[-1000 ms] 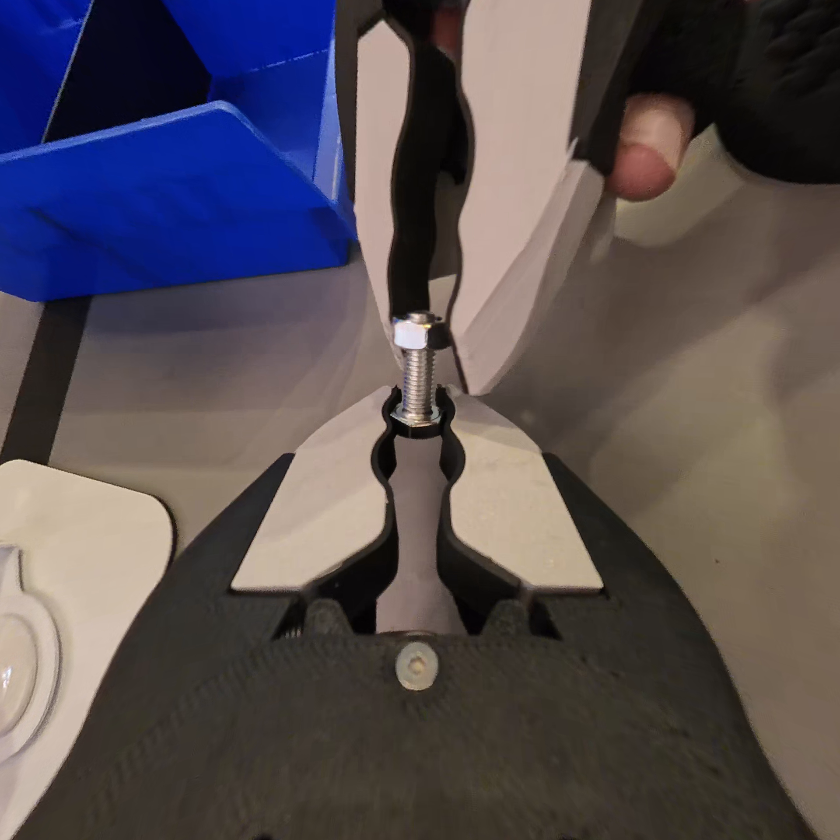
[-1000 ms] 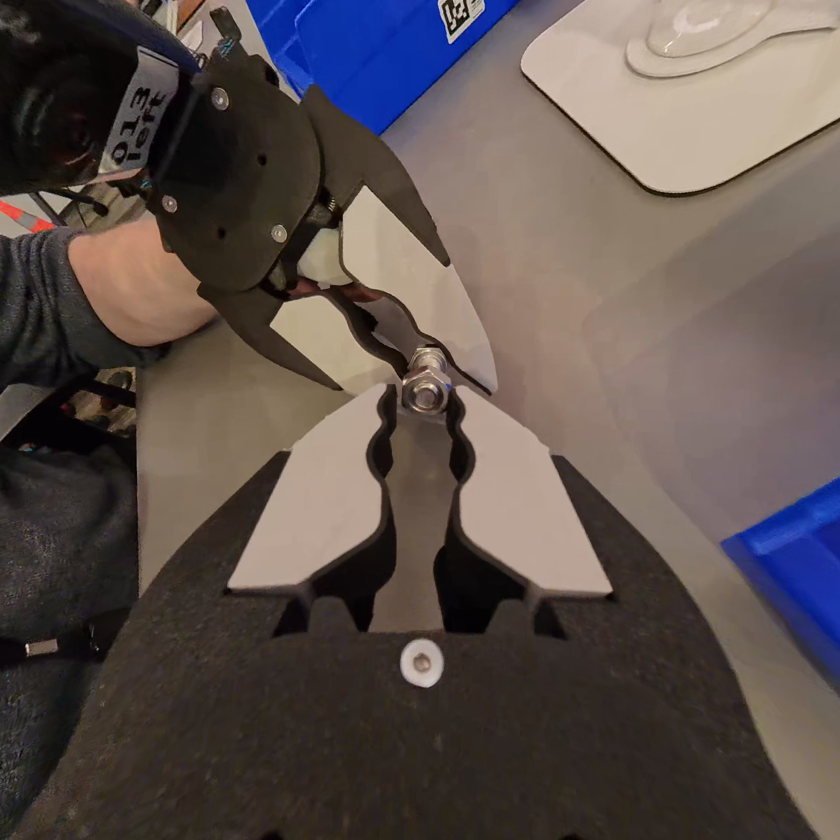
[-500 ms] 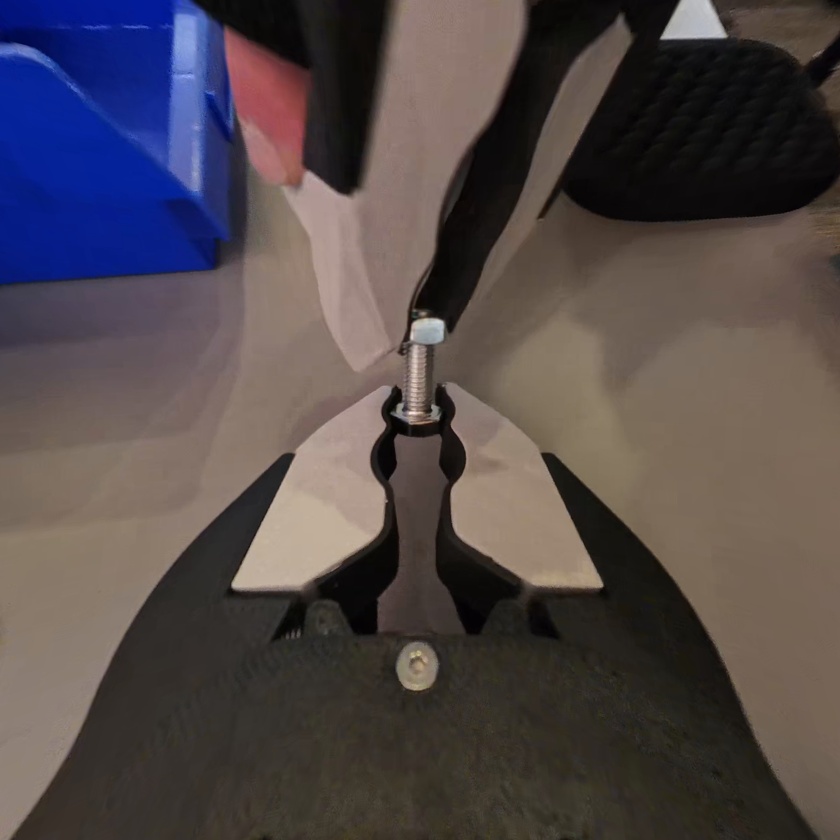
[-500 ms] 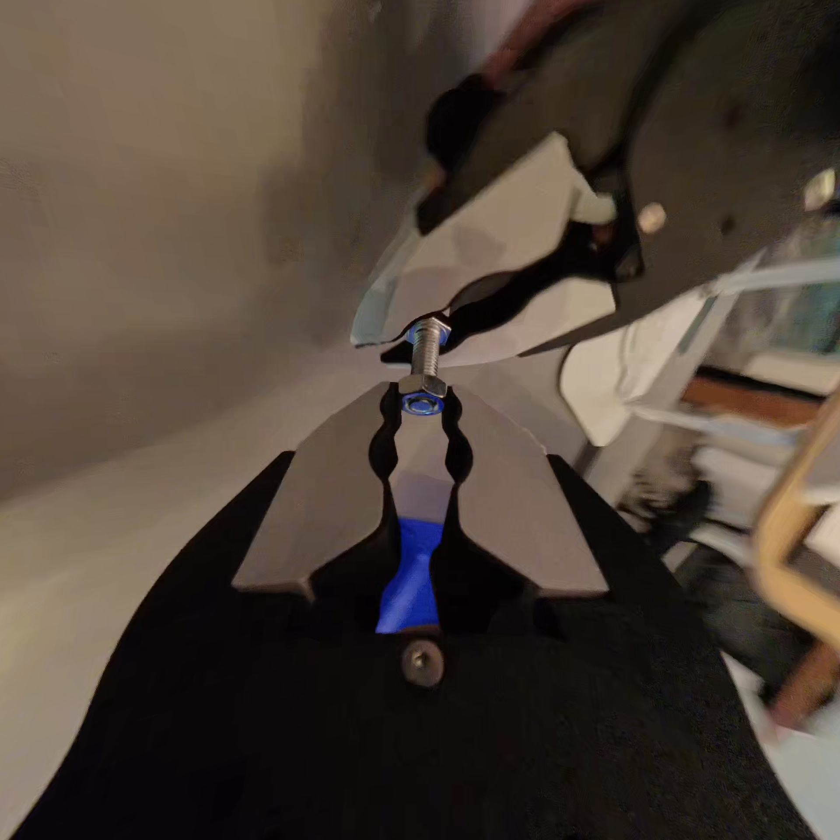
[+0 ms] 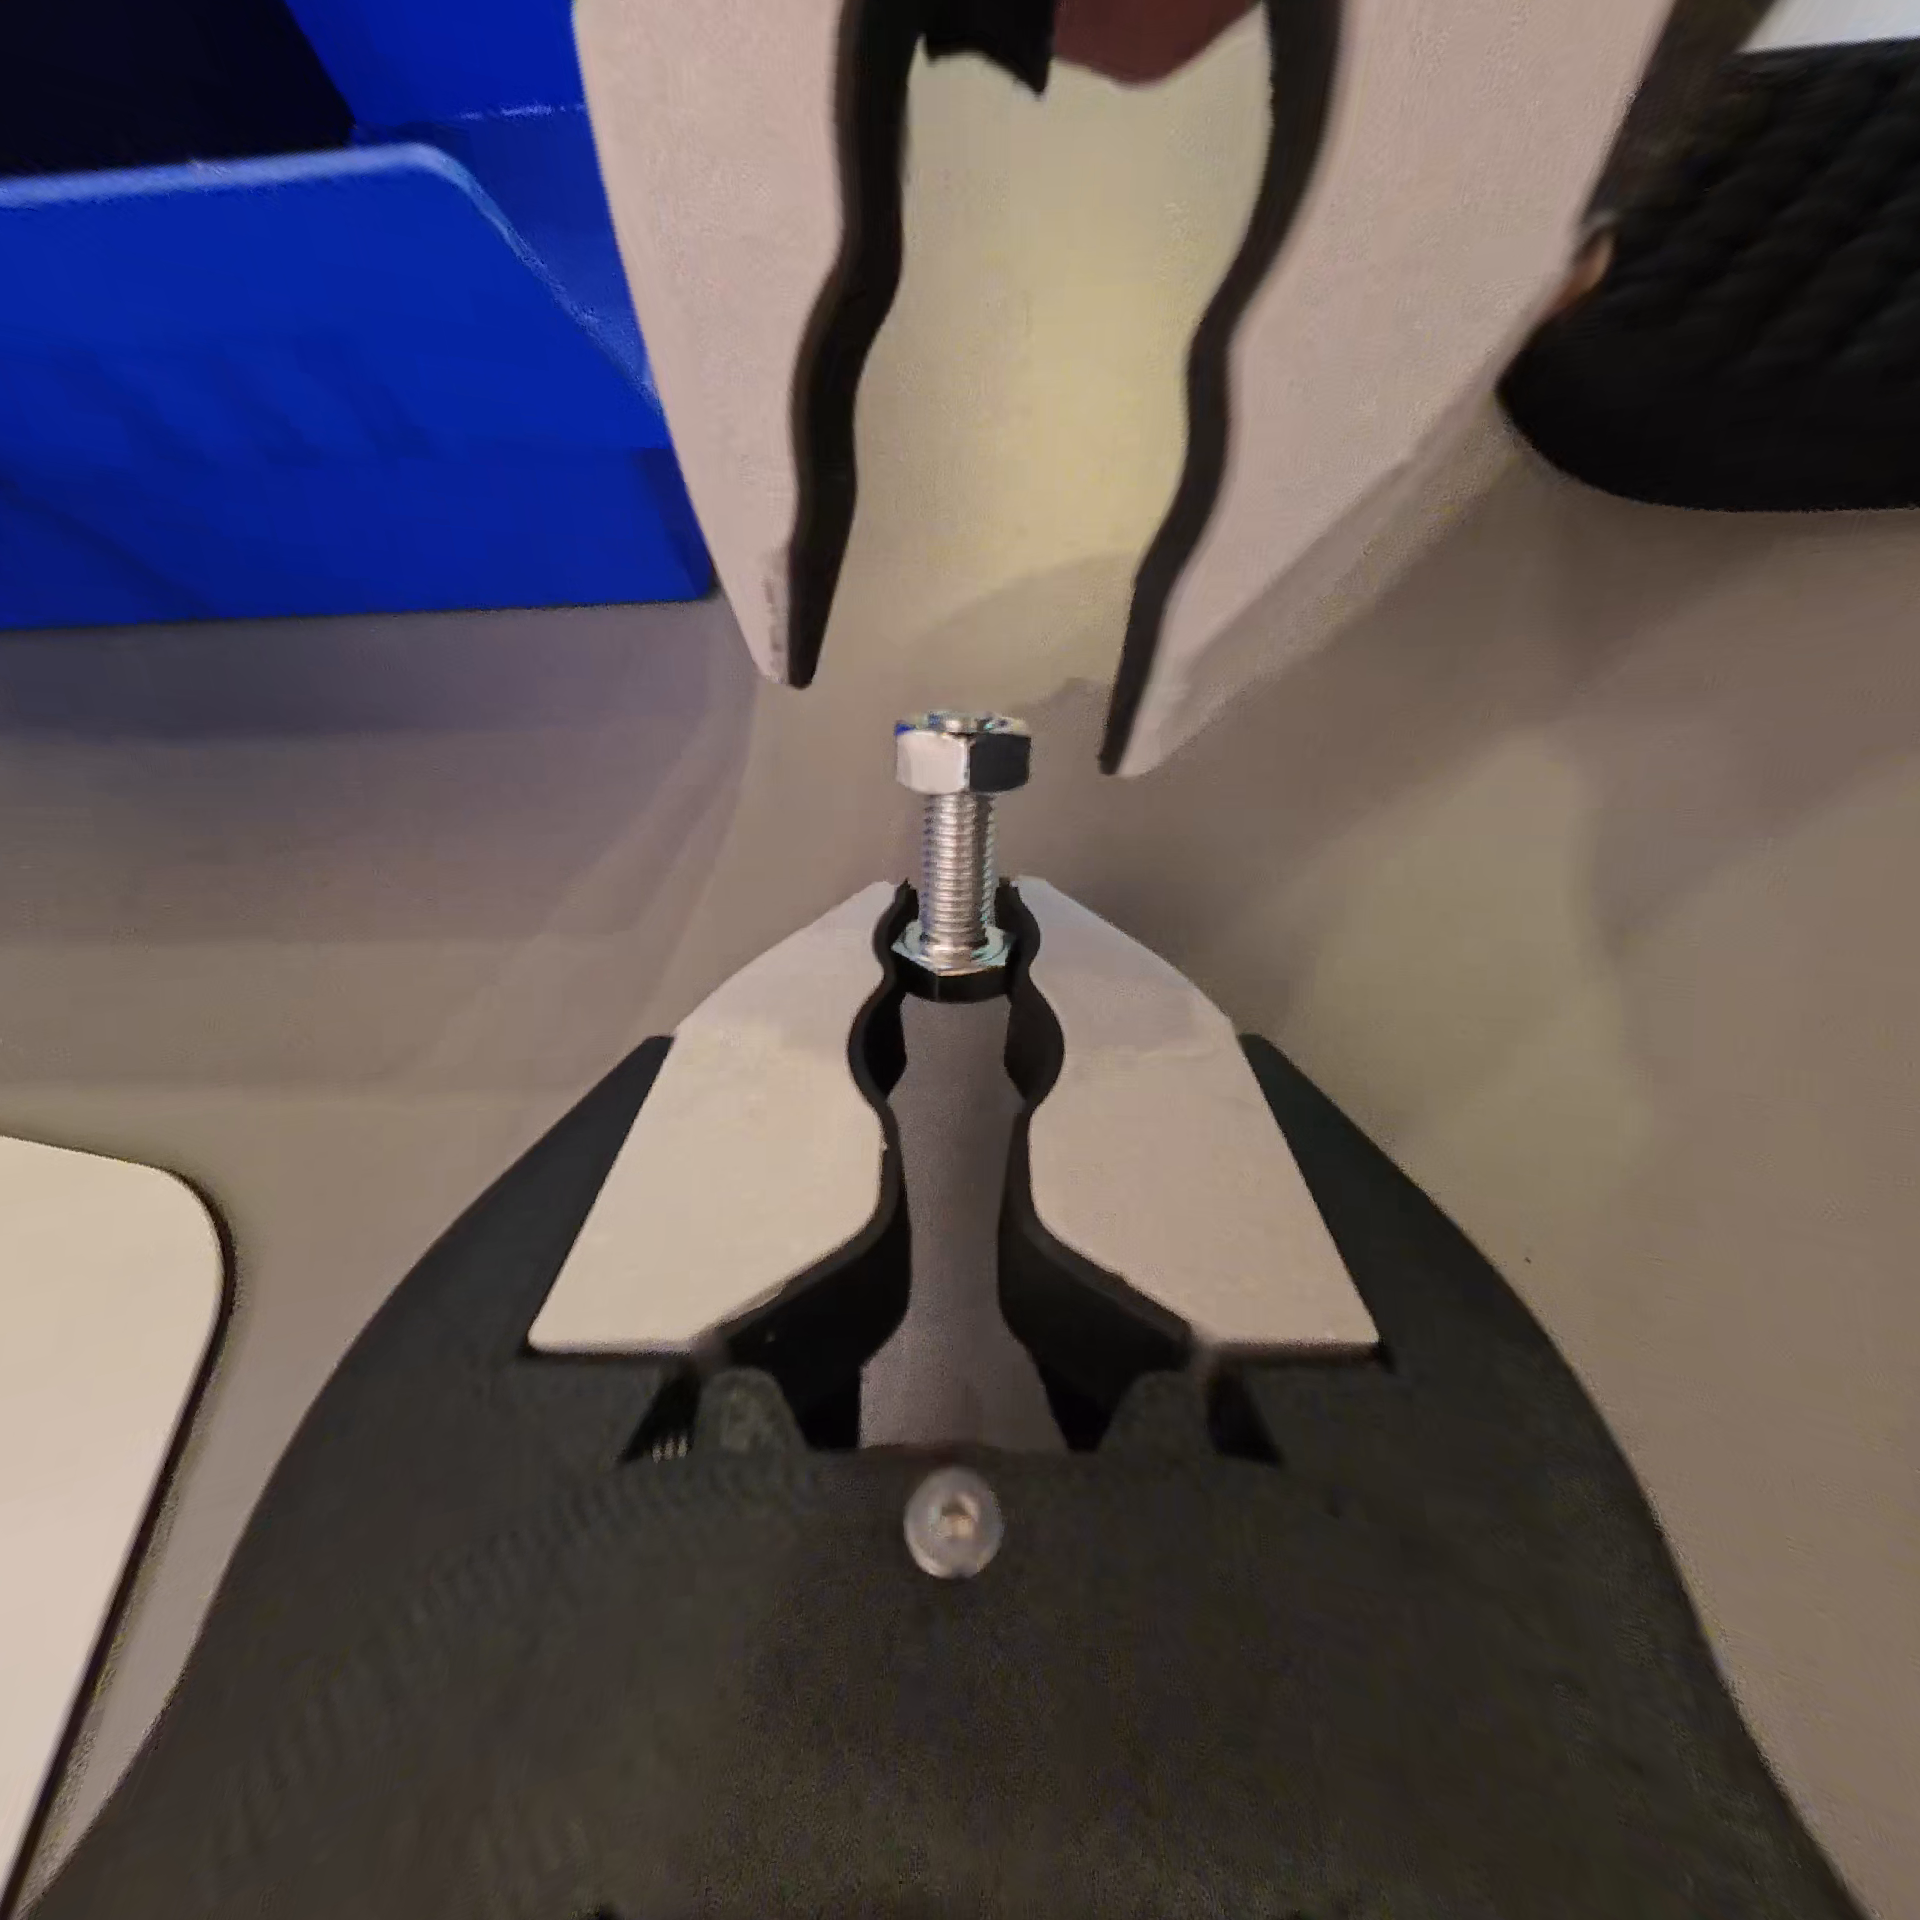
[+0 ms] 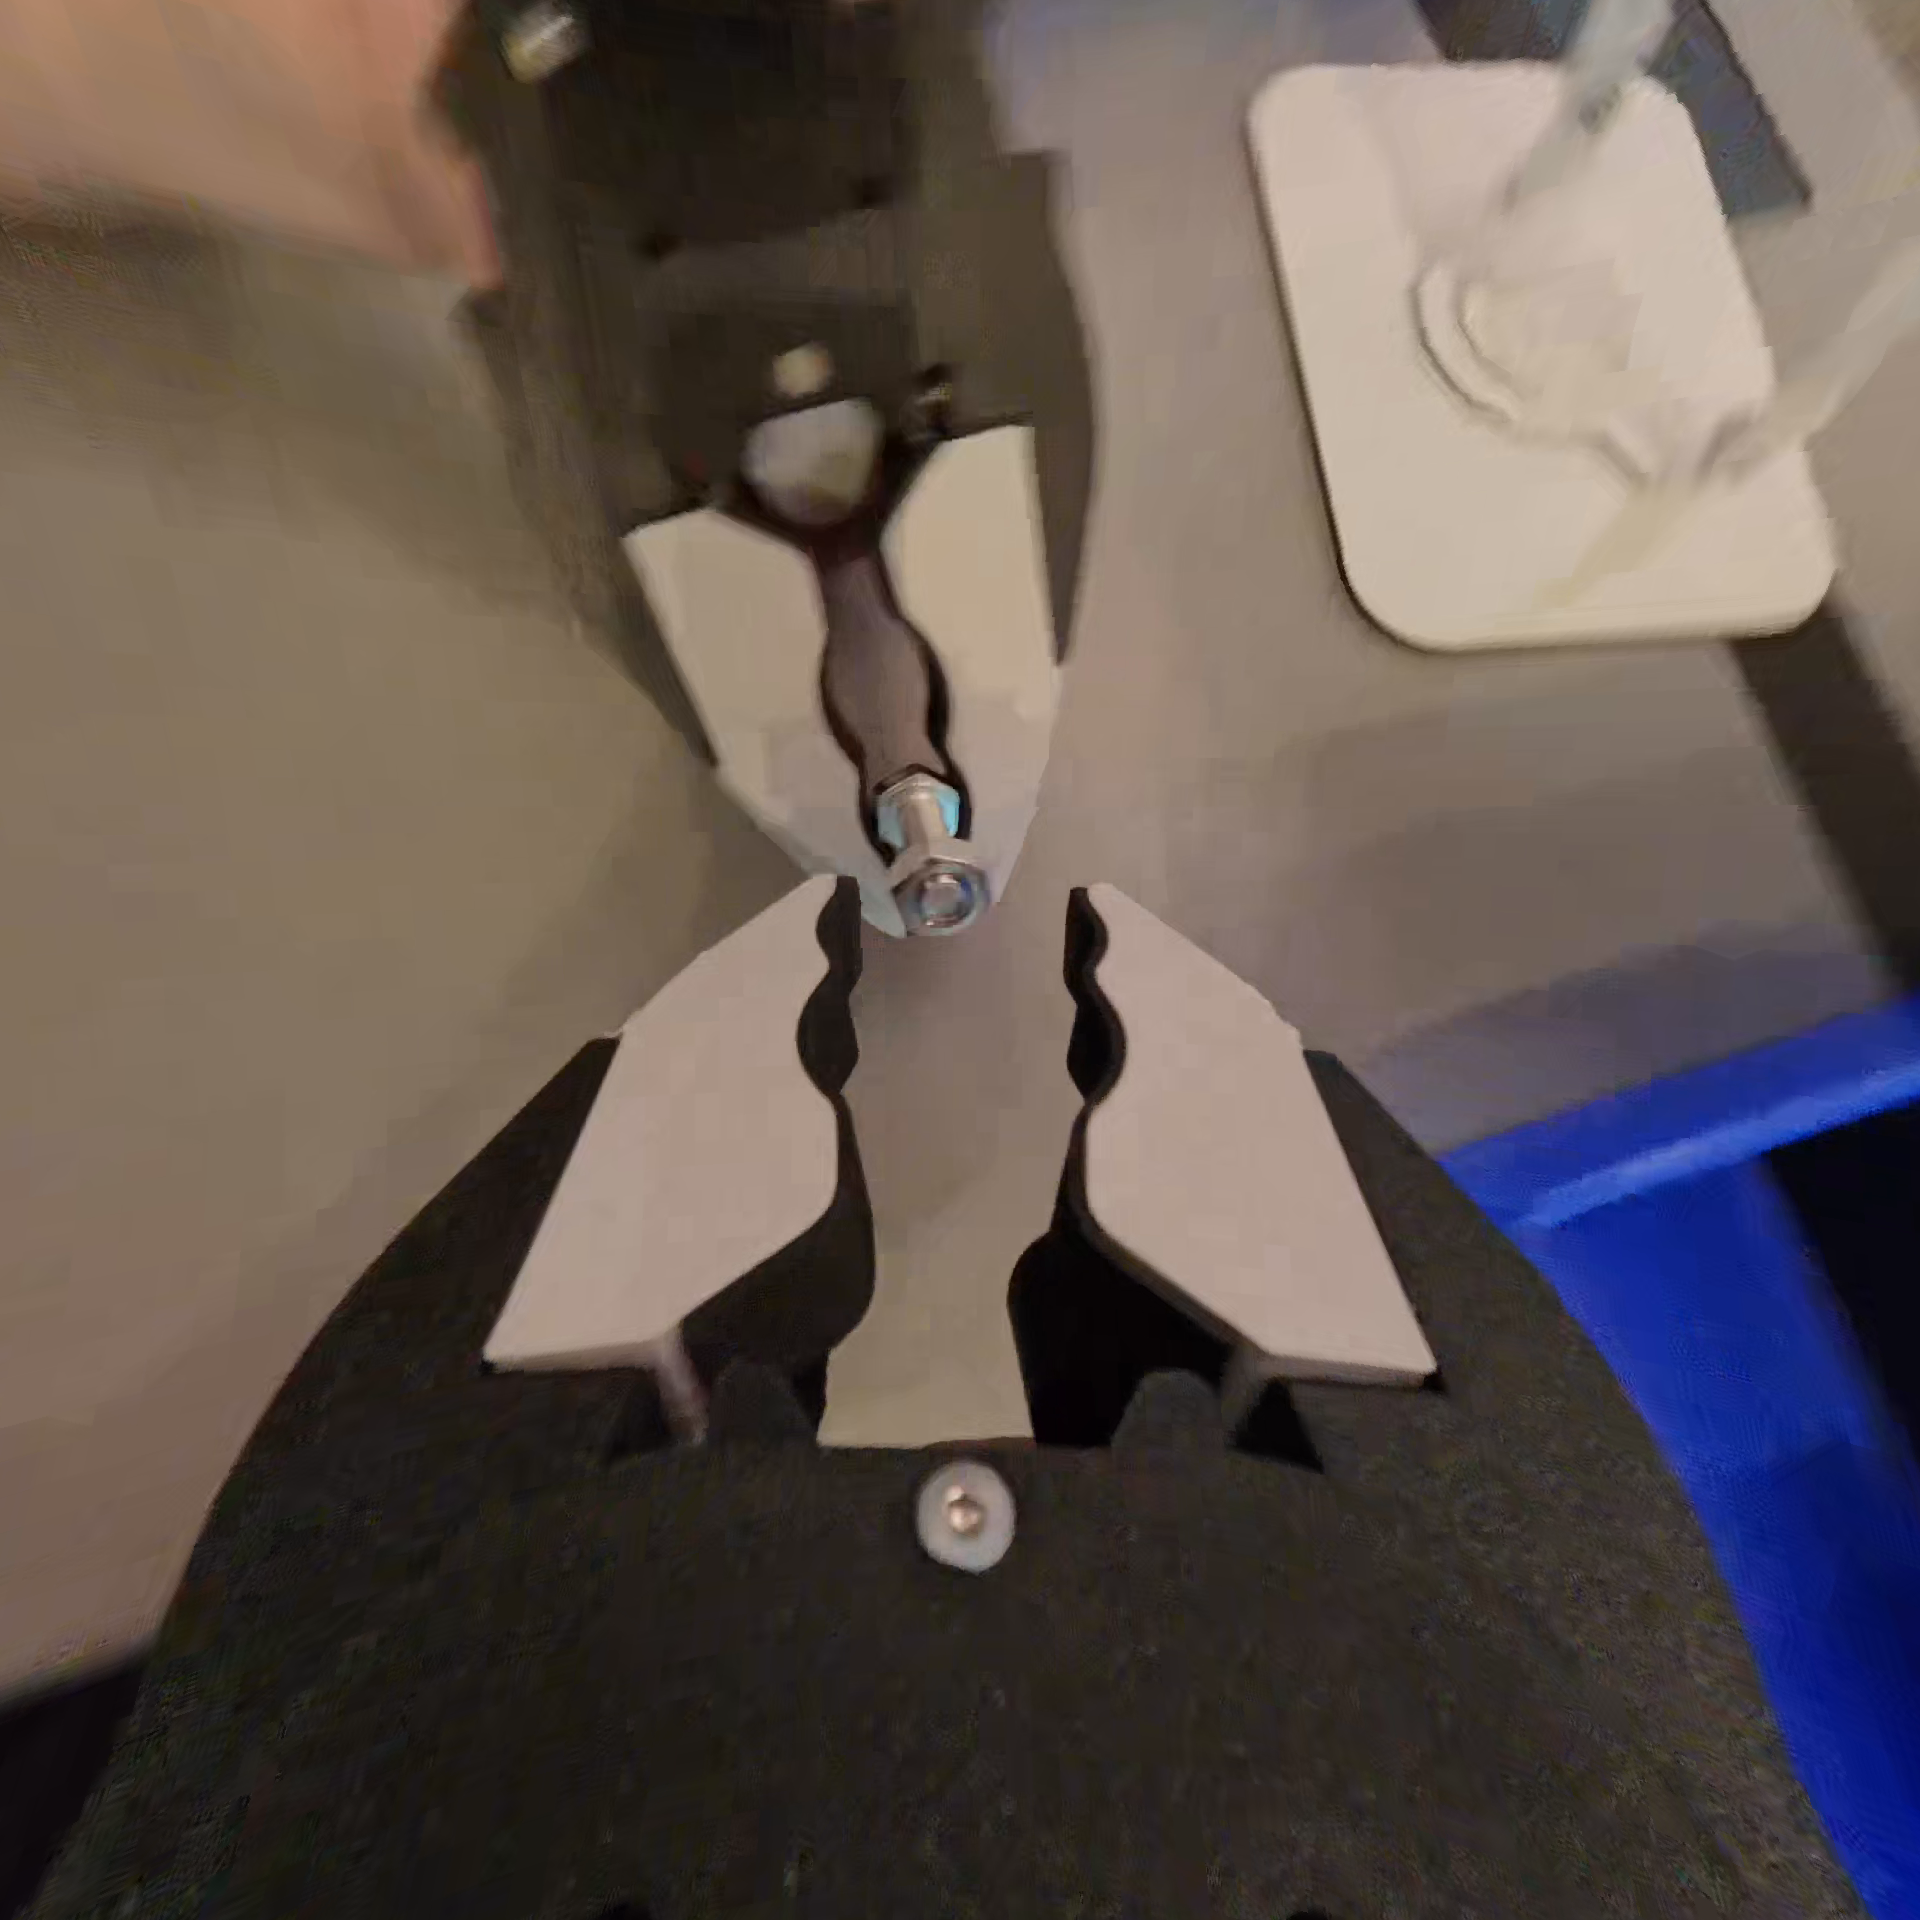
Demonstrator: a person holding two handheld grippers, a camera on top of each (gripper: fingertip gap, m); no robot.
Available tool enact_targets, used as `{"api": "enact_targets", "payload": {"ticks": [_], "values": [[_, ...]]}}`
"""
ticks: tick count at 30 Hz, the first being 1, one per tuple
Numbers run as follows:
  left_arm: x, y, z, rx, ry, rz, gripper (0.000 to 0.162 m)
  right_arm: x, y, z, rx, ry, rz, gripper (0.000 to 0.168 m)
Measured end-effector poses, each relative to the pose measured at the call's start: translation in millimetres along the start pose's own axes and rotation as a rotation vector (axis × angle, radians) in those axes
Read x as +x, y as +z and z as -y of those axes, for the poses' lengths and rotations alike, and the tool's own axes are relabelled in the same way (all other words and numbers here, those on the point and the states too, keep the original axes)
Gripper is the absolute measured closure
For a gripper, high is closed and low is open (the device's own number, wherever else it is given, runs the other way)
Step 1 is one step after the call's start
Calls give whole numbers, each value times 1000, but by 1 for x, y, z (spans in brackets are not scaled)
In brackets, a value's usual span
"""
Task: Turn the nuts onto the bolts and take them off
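1. Fingers of the left gripper (image 5: 951, 940) are closed narrow on the head end of the bolt (image 5: 954, 878), clamped at their tips; its threaded shank points straight out toward the other gripper.
2. Just past them, the nut (image 5: 962, 761) sits at the far end of the shank, well apart from the clamped head. It looks only partly threaded on, though how many turns hold it cannot be told.
3. Beyond the nut, the right gripper (image 5: 951, 717) stands spread wide, its fingertips (image 5: 800, 634) either side of the nut and touching nothing.
4. Farthest off lie a blue bin (image 5: 312, 395) and the grey tabletop (image 5: 1558, 935).
5. Judging by this, the step in hand is a regrip between turns. The next move calls for centring the open jaws on the nut's flats, closing squarely, then twisting about the bolt's axis while the left gripper holds steady.
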State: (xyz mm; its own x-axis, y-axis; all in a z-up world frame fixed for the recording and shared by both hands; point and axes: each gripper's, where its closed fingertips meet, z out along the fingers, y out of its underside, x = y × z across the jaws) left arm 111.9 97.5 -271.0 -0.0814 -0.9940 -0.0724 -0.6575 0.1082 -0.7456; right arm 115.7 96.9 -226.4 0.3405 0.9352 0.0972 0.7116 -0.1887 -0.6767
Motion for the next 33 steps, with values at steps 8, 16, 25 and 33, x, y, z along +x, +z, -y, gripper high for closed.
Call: {"api": "enact_targets", "payload": {"ticks": [8, 16, 25, 33], "values": [[-5, 0, 5, -23, 61, 103, 147, -11, 14, 0, 173, 486, 184, 150], [7, -1, 5, -14, 31, -6, 147, -17, 13, -4, 63, 155, 133, 151], [41, 7, -3, 20, -89, -314, 147, -13, 14, -15, -354, -1141, -150, 150], [15, 2, -1, 38, -73, -154, 147, -2, 1, -7, -165, -570, -140, 121]]}}
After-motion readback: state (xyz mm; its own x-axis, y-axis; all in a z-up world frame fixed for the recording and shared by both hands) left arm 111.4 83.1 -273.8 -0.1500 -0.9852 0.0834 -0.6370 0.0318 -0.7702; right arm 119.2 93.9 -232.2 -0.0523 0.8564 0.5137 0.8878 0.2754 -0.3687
